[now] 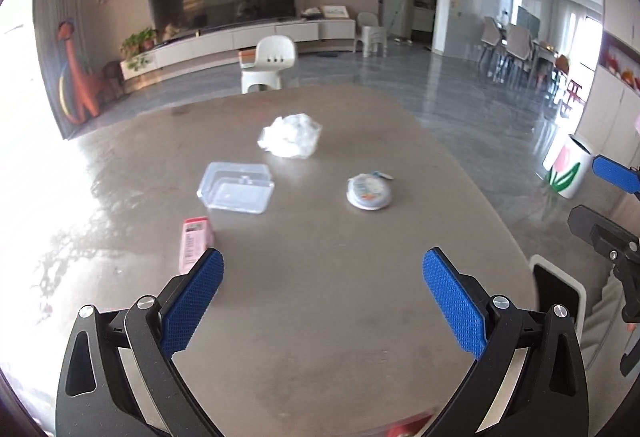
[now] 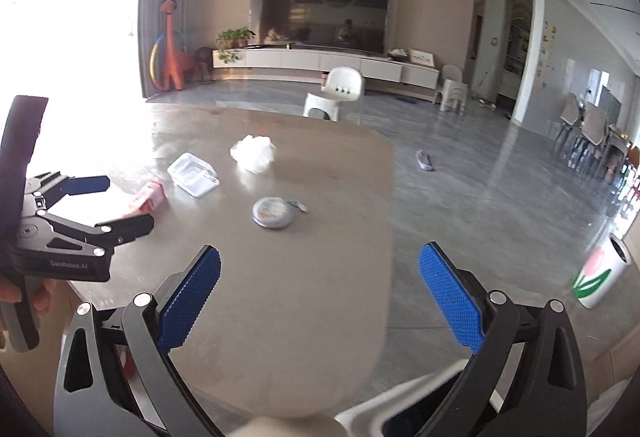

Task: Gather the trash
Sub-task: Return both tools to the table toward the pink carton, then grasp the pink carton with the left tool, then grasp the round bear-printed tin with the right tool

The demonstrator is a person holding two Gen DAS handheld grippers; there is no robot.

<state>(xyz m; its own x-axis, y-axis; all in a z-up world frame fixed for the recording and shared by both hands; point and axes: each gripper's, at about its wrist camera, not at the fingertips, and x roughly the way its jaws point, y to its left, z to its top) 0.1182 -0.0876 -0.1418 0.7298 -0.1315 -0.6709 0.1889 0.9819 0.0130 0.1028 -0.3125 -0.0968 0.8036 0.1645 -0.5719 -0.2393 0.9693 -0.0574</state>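
I hold a tool in each hand, and both are spread wide with nothing between the blue pads: my left tool [image 1: 323, 301] and my right tool [image 2: 319, 297] hang over the near edge of the counter [image 1: 320, 317]. Four bits of trash lie ahead of me on it, all untouched. The pink carton [image 1: 195, 243] is the closest thing to my left tool, just beyond its left pad [image 1: 192, 307] and a little to the outside; its long axis runs roughly away from me, so I judge I would have to swing left and close across its narrow width. The clear plastic box [image 1: 236, 187] sits farther out, lying crosswise. The round foil-lidded cup [image 2: 274, 212] lies almost straight ahead of my right tool, nearer to it than to the left one, so that piece looks like the right hand's job. The crumpled plastic wrap [image 1: 290, 136] is farthest of all, beyond the box and the cup. A white bin with a tulip [image 2: 598, 279] stands on the floor off to my right, well apart from the counter
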